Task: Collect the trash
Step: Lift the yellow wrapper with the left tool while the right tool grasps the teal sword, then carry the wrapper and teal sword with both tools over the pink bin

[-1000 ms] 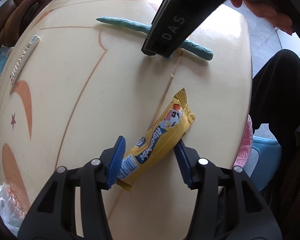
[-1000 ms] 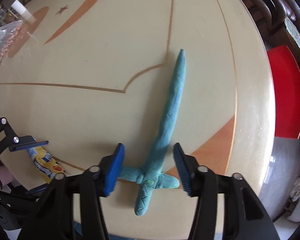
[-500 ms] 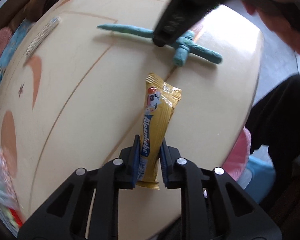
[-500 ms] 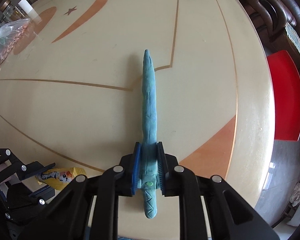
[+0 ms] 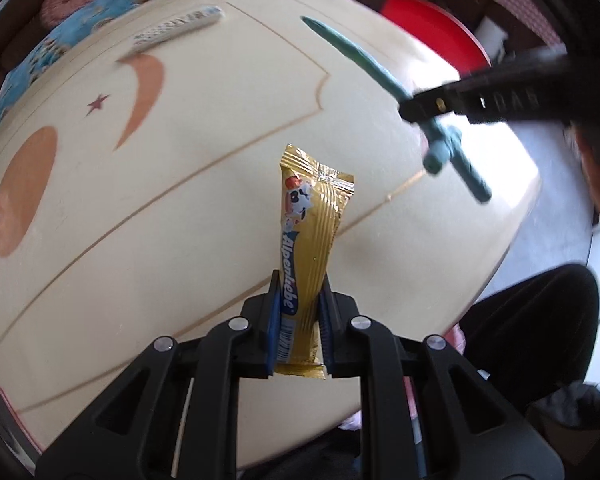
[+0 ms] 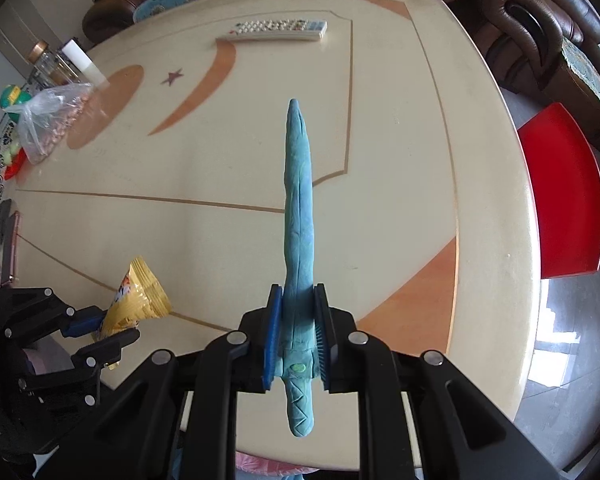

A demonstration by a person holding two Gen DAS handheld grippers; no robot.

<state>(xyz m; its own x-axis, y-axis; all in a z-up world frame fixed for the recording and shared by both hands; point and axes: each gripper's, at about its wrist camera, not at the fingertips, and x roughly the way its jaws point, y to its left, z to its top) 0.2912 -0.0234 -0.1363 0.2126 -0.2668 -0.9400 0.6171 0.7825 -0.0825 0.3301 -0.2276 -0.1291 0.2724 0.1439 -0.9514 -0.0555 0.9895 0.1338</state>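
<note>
A cream worktop (image 6: pixel 236 184) with orange inlays is ringed by brown sofas and a red stool (image 6: pixel 560 192). The wrapper's (image 5: pixel 306 256) lower end is hidden between the left tongs (image 5: pixel 300 320), which are clamped on it above the worktop's near edge. The right tongs (image 6: pixel 298 336) are closed on a clay sword (image 6: pixel 298 208), its crossguard concealed. A remote (image 6: pixel 276 28) lies far off; the middle is bare.

remote (image 6: pixel 274 30) on table (image 6: pixel 400 92) (far edge)
</note>
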